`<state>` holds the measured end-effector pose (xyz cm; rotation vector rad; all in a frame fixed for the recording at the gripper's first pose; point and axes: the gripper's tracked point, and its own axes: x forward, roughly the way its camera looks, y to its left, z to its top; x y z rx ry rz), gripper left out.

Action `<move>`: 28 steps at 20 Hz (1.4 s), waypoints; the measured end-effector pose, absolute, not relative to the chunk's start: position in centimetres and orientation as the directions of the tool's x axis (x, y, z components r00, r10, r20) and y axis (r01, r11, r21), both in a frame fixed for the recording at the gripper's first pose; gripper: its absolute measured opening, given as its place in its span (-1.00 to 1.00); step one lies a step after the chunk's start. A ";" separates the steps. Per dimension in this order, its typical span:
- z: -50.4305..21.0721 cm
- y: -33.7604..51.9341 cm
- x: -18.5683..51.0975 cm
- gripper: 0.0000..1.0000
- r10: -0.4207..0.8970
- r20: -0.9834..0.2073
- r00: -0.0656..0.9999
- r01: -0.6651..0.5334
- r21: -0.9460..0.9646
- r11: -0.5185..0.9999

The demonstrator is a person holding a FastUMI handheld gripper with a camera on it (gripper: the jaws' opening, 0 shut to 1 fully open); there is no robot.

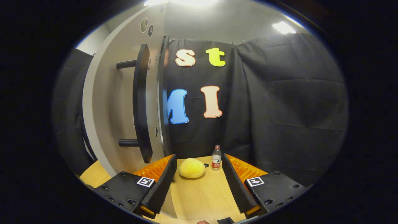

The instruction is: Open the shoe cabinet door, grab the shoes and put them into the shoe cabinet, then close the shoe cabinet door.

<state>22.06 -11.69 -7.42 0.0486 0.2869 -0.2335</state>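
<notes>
The shoe cabinet door [119, 102] is a pale grey panel standing to the left of my fingers, swung out so I see it nearly edge on. A long black bar handle [141, 105] runs upright along it on two black posts. My gripper [199, 186] is open, with nothing between its fingers; its left finger [161, 185] is close beside the door's lower edge, below the handle. Ahead of the fingers on the wooden table [199, 196] lies a yellow fluffy slipper [191, 168].
A small water bottle [216, 158] with a red label stands upright just right of the slipper, near the black cloth wall at the table's back. Black cloth also hangs on the right and behind the door on the left.
</notes>
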 end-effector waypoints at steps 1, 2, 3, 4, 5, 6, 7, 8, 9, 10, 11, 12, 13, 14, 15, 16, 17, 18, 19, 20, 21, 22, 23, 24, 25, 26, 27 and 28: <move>-7.6 -11.1 22.0 0.84 -0.206 -0.294 0.933 0.221 0.021 0.975; -7.6 -10.3 21.9 0.84 -0.183 -0.299 0.937 0.202 0.034 0.979; -7.5 -8.7 22.1 0.85 -0.130 -0.303 0.944 0.160 0.075 0.984; -7.3 -7.6 22.1 0.86 -0.110 -0.306 0.946 0.146 0.098 0.984; -7.6 -7.5 22.3 0.86 -0.098 -0.302 0.948 0.134 0.103 0.986; -7.2 -7.2 21.7 0.82 -0.098 -0.303 0.948 0.133 0.100 0.986; -7.4 -6.6 22.1 0.77 -0.093 -0.303 0.948 0.129 0.101 0.987; -7.4 -6.1 22.2 0.77 -0.087 -0.307 0.948 0.121 0.095 0.988; -7.3 -5.5 22.3 0.77 -0.081 -0.304 0.949 0.112 0.088 0.990; -7.1 -4.9 22.5 0.77 -0.071 -0.300 0.951 0.100 0.082 0.992; -7.1 -4.1 22.6 0.77 -0.058 -0.300 0.952 0.085 0.076 0.993; -7.0 -3.2 22.8 0.77 -0.042 -0.297 0.954 0.067 0.074 0.995; -7.0 -2.2 22.9 0.77 -0.024 -0.296 0.955 0.050 0.078 0.996; -6.9 -1.3 23.0 0.77 -0.006 -0.294 0.956 0.032 0.085 0.996; -6.8 -0.5 23.2 0.77 0.010 -0.293 0.956 0.017 0.089 0.996; -6.9 0.4 23.6 0.77 0.026 -0.293 0.956 0.002 0.095 0.995; -6.8 1.1 23.8 0.77 0.039 -0.292 0.956 -0.011 0.099 0.995; -6.8 1.8 23.9 0.77 0.048 -0.292 0.955 -0.020 0.097 0.995; -6.5 2.4 24.4 0.77 0.056 -0.288 0.956 -0.031 0.091 0.995; -6.5 2.8 24.7 0.77 0.065 -0.288 0.955 -0.040 0.089 0.995; -6.4 3.3 24.9 0.77 0.075 -0.287 0.955 -0.050 0.093 0.994; -6.4 4.0 25.1 0.77 0.086 -0.289 0.953 -0.060 0.095 0.994; -6.4 4.6 25.3 0.77 0.099 -0.289 0.952 -0.073 0.099 0.992; -6.4 5.4 25.5 0.77 0.114 -0.289 0.950 -0.087 0.105 0.991; -6.4 6.2 25.8 0.77 0.129 -0.287 0.949 -0.101 0.108 0.989; -6.3 7.0 26.0 0.77 0.141 -0.285 0.948 -0.115 0.106 0.988; -6.4 7.8 26.4 0.77 0.153 -0.284 0.947 -0.128 0.105 0.986; -6.4 8.7 26.7 0.77 0.168 -0.285 0.944 -0.142 0.109 0.984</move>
